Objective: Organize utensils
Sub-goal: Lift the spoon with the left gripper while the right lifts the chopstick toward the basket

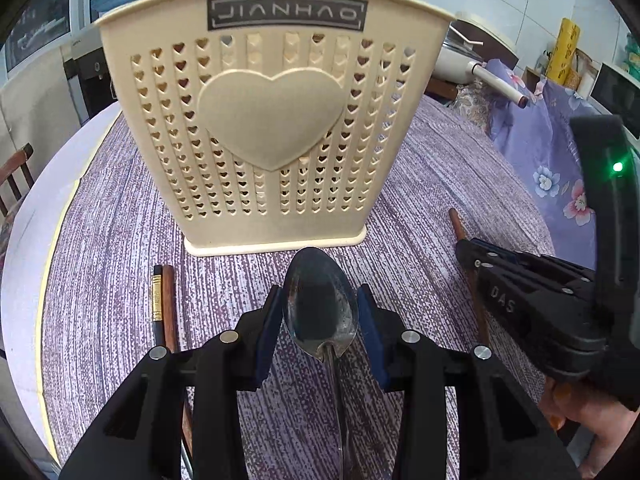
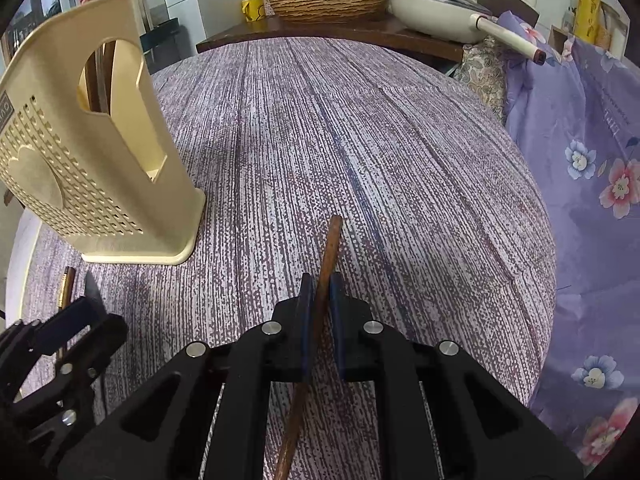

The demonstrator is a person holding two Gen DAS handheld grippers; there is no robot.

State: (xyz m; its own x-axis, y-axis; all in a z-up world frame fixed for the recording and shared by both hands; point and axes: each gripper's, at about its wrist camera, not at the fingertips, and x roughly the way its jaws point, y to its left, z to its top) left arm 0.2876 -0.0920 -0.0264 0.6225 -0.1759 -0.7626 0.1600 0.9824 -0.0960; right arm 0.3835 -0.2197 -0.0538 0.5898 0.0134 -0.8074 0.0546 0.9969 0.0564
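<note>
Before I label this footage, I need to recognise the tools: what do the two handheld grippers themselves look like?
Both are matte black plastic linkages with round silver pivot pins. The left gripper and right gripper each carry dark blue pads on the fingers. The right gripper's side is embossed with the letters DAS, and its body shows a lit green LED. A bare hand holds it.
</note>
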